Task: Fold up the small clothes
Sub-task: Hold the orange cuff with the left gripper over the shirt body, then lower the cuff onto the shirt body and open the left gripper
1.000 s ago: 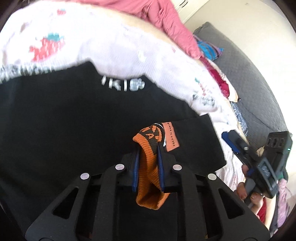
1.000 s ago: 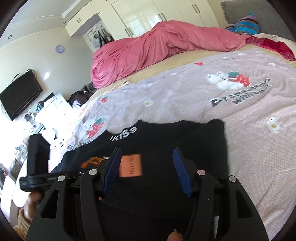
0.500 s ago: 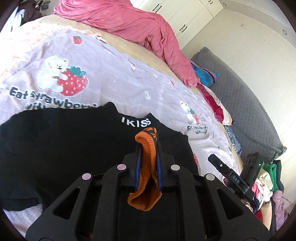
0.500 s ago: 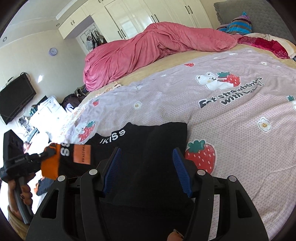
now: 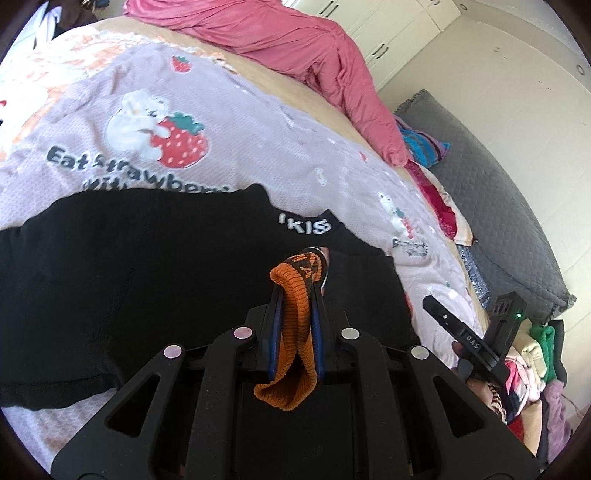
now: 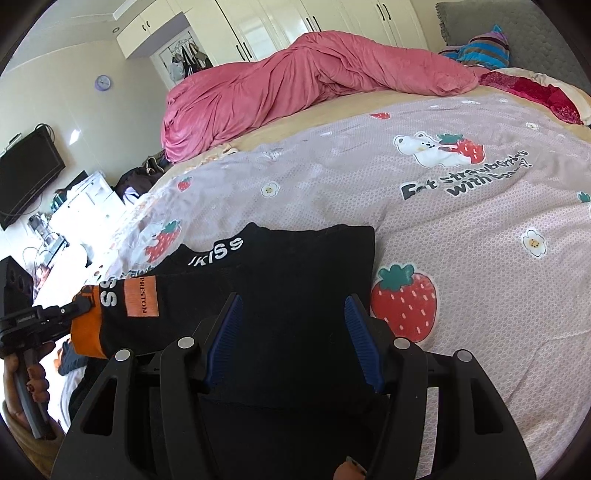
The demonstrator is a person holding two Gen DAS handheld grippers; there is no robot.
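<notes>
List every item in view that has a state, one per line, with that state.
Left gripper: shut on the orange cuff.
Orange cuff: pinched, lifted off the bed.
Black sweater: partly folded on the strawberry bedspread.
Right gripper: open, holding nothing.
Pink duvet: bunched up.
Wardrobe doors: closed.

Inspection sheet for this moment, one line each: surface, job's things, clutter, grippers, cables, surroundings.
Surface: bed with a lilac strawberry-print cover.
Job's things: black garment lies on the cover; its orange cuff is lifted.
Clutter: pink duvet bunched at the far side; striped cloth; a pile of clothes beside the bed.
Grippers: left gripper shut on the orange cuff; right gripper open above the black garment, nothing between its pads.
Cables: wires hang below the wall television.
Surroundings: white wardrobes, wall clock, grey headboard.
</notes>
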